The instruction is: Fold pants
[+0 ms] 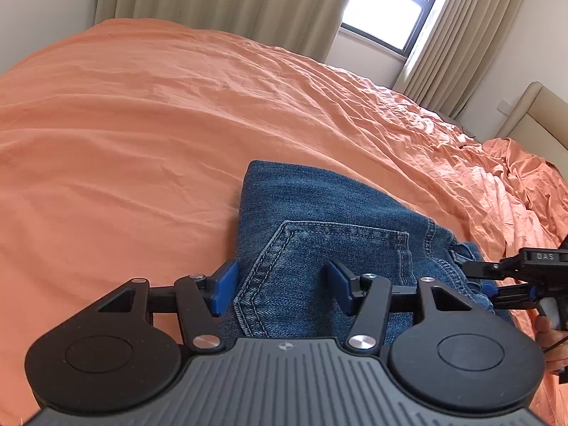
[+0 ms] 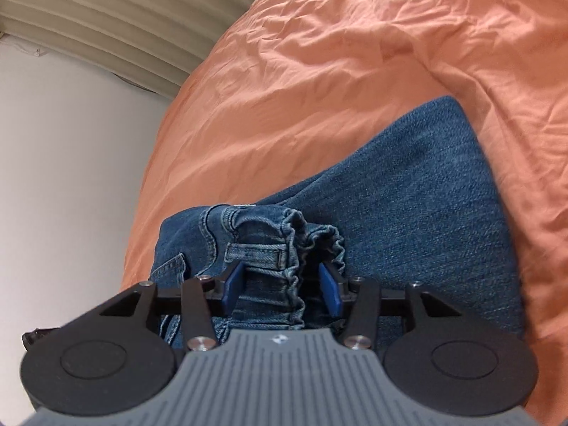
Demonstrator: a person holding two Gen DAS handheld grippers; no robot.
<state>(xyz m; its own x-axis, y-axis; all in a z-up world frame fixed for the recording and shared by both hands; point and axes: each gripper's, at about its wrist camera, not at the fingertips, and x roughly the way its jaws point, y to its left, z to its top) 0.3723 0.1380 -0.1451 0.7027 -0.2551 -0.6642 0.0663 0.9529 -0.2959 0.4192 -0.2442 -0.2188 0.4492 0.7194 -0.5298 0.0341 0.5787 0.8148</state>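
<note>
One pair of jeans (image 1: 319, 213) lies folded into a thick blue bundle on the orange sheet (image 1: 124, 124) of the bed, and that bundle runs under both tools, so its near edge is hidden in each view. One back pocket (image 1: 333, 259) faces up in the left wrist view; the right wrist view shows the gathered elastic waistband (image 2: 301, 248) and one belt loop (image 2: 255, 251) bunched together. How many layers are stacked cannot be told. Two grippers are in play. The left gripper (image 1: 282, 287) hangs over the pocket with its jaws spread apart, blue pads clear of the denim, gripping nothing. The right gripper (image 2: 282, 285) has its jaws parted on either side of the waistband ruffle; the pads look clear of the cloth, though the right-hand pad sits very close to the folds. From the left wrist view the right gripper pokes in at the far edge, mostly cut off, with part of a hand (image 1: 546, 330) behind it. Beyond: two curtains (image 1: 213, 0), one window (image 1: 390, 3), a beige headboard (image 1: 532, 113) clipped by the frame.
</note>
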